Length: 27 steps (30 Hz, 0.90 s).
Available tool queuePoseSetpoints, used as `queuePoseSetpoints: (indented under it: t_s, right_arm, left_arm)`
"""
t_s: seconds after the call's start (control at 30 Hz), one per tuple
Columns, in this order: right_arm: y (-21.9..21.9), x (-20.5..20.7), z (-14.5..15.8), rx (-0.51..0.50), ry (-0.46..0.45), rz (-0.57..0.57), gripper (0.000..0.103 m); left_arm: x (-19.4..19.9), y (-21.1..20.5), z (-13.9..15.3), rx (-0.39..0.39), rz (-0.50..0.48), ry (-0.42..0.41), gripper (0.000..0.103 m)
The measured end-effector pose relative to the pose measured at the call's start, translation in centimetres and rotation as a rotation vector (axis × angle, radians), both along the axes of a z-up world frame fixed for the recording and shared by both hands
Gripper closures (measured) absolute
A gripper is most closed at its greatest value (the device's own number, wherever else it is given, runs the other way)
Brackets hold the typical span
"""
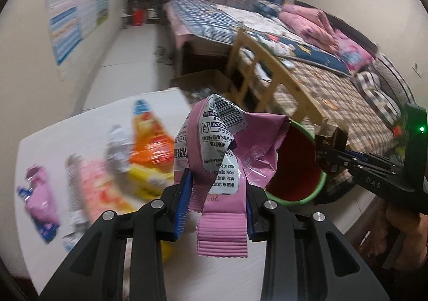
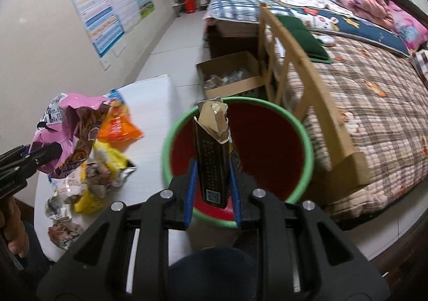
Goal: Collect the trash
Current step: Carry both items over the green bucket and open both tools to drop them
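My 2 grippers carry trash: left gripper (image 1: 218, 194) clamps a pink wrapper (image 1: 240, 145) — right gripper (image 2: 212, 180) grips a torn dark carton (image 2: 212, 151), frame centre, over the red bin (image 2: 267, 140). Next, release inside.

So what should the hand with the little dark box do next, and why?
Probably open its fingers and let go. The right gripper pinches the torn dark box, which in the right wrist view sits in front of the mouth of the red bin with the green rim, so it should fall inside. The left gripper holds a pink wrapper, likely next.
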State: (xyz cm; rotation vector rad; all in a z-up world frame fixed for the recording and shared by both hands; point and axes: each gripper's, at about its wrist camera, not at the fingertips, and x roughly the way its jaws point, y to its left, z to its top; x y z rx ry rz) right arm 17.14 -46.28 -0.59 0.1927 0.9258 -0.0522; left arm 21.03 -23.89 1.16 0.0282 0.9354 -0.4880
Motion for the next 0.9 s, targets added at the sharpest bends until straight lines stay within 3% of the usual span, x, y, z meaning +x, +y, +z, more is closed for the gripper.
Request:
queuePoseSetpoints:
  t_s: [0.37,0.9]
  right_arm:
    - [-4.4,1.1,-3.2,0.002,0.060,-0.023,0.080]
    - [-5.1,3.5,-7.4,0.018,0.130,-0.017,0.080]
  left_arm:
    - [2.9,-9.4,-3.4,0.027,-0.112,0.064,0.072]
    - [6.6,-13.2,-7.5,0.070,-0.137,0.132,0.068]
